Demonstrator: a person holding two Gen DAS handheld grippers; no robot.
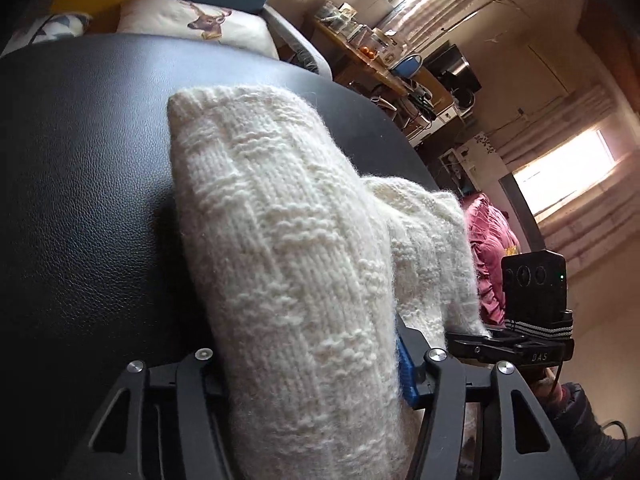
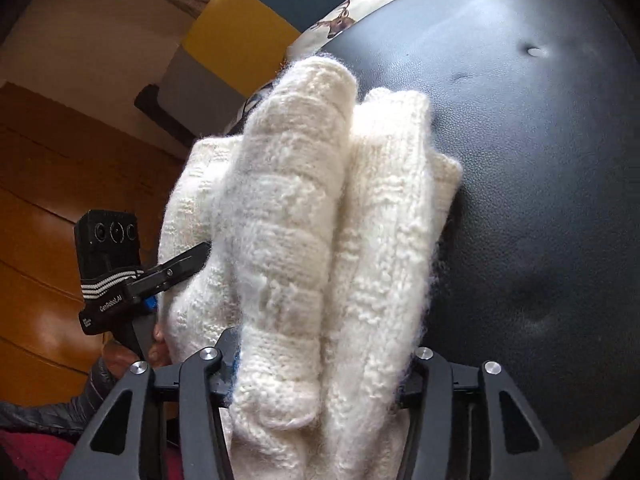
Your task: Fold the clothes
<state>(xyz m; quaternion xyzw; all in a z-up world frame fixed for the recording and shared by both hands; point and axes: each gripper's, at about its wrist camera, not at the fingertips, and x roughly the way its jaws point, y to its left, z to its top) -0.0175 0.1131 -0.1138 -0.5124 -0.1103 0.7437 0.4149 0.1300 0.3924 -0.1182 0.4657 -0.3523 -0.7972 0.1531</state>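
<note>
Knit [image 1: 288, 264] fills view nearest my left gripper [image 1: 312, 384], thick cream fold pinched between its pads, likely to keep layers from springing apart. Right gripper [image 2: 320, 376] clamps two rolled folds of same knit [image 2: 316, 240], both ends gripped so bundle moves as one. Knit lies bunched on black table [image 1: 80, 200], near its edge, pillow [image 1: 200, 24] beyond.

Right gripper [image 2: 316, 384] clamped on a thick bunch of cream knit [image 2: 304, 216], folds squeezed between both jaws. The knit lies at the left edge of the black table [image 2: 540, 160]. Left gripper [image 2: 200, 252] pokes into the knit's left side, its jaws hidden.
</note>
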